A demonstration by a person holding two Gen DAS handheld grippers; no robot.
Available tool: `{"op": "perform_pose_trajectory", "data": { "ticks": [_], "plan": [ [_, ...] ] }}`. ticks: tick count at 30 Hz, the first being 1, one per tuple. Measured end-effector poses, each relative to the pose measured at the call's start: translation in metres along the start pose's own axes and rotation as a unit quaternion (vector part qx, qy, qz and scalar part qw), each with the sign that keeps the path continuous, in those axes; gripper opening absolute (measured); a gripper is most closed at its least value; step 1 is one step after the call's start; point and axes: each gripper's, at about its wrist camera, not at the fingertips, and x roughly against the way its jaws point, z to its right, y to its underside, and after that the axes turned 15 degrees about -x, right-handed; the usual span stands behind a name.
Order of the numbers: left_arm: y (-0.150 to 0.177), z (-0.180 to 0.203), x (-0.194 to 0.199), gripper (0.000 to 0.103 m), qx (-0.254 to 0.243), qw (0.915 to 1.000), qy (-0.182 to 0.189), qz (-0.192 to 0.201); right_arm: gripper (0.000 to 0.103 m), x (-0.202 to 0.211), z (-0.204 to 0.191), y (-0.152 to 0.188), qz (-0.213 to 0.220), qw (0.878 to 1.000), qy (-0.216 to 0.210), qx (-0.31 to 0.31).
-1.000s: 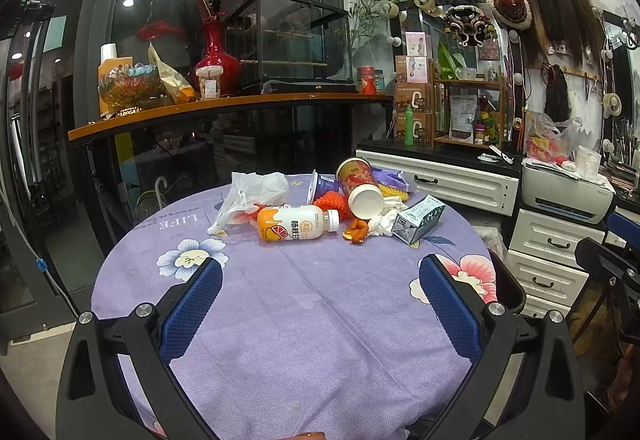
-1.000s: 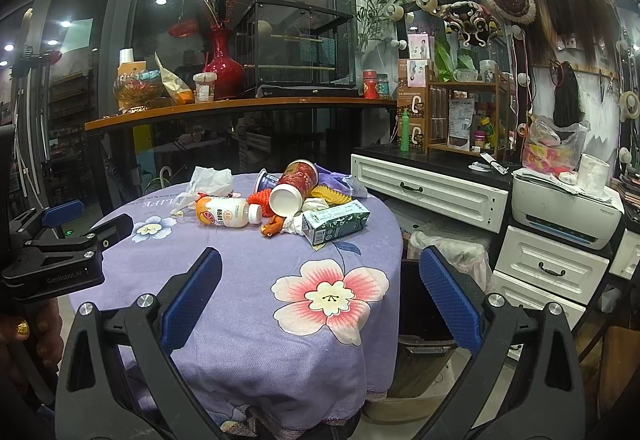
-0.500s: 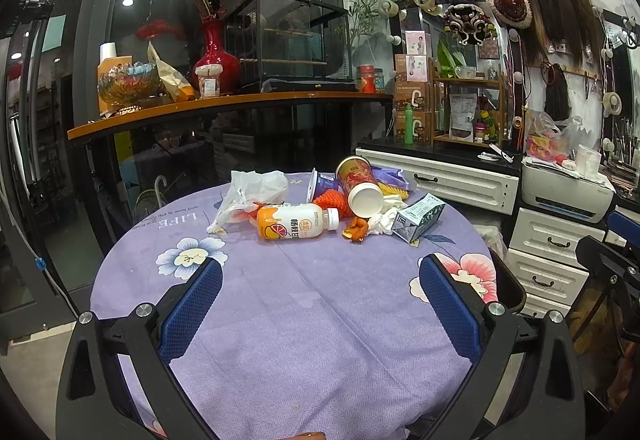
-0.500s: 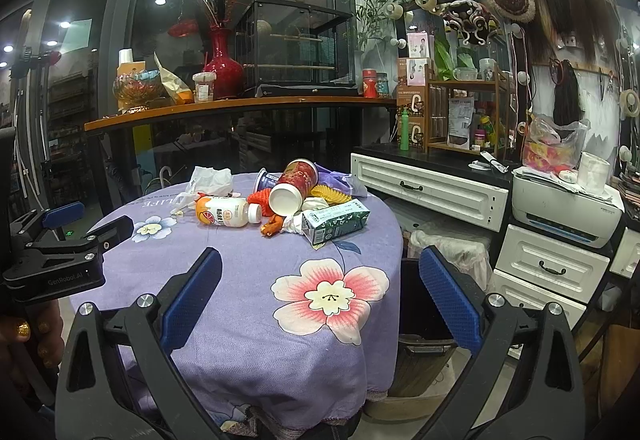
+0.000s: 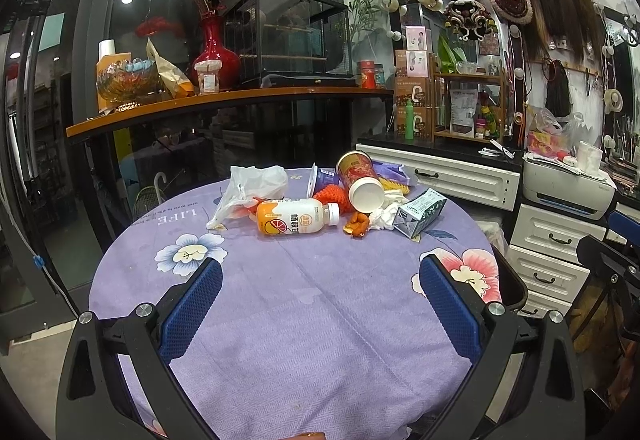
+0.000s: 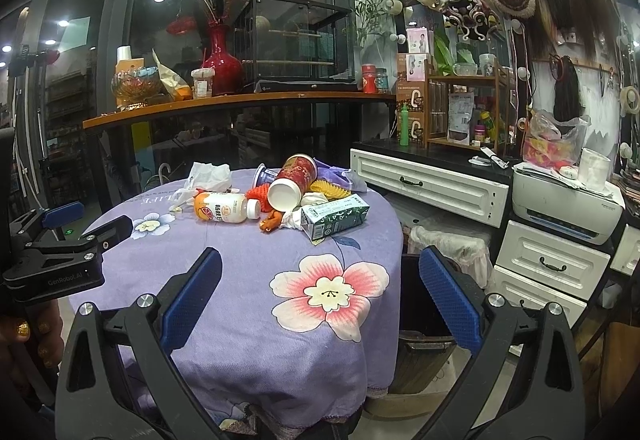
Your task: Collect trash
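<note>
Nothing collected yet: the left gripper [image 5: 320,280] and right gripper [image 6: 320,272] both hover spread apart and empty, while the orange drink bottle [image 5: 298,216], paper cup [image 5: 359,181], green carton [image 5: 420,211] and plastic bag [image 5: 250,185] lie heaped on the counter [image 5: 320,320], near the bin [image 6: 428,320]

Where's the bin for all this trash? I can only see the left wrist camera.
Observer: On the floor at the right of the table, a bin stands just below the cloth's big pink flower.
Operator: Is my right gripper holding something?
Observer: No. The right gripper has its jaws wide open with nothing between them.
Operator: Is that the only bin?
Observer: Behind it sits what looks like another one, lined with a white bag.
</note>
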Motion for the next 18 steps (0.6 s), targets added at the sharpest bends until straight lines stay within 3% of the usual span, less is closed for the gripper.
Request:
{"op": "perform_pose_trajectory", "data": {
  "ticks": [7, 18],
  "plan": [
    [0.007, -0.001, -0.011, 0.098, -0.004, 0.9998, 0.008, -0.018, 0.098, -0.009, 0.003, 0.002, -0.018, 1.000, 0.008, -0.003],
    [0.030, 0.004, -0.057, 0.098, -0.018, 0.9922, 0.071, -0.101, 0.098, -0.073, 0.030, 0.015, -0.128, 0.991, 0.023, -0.016]
  ]
}}
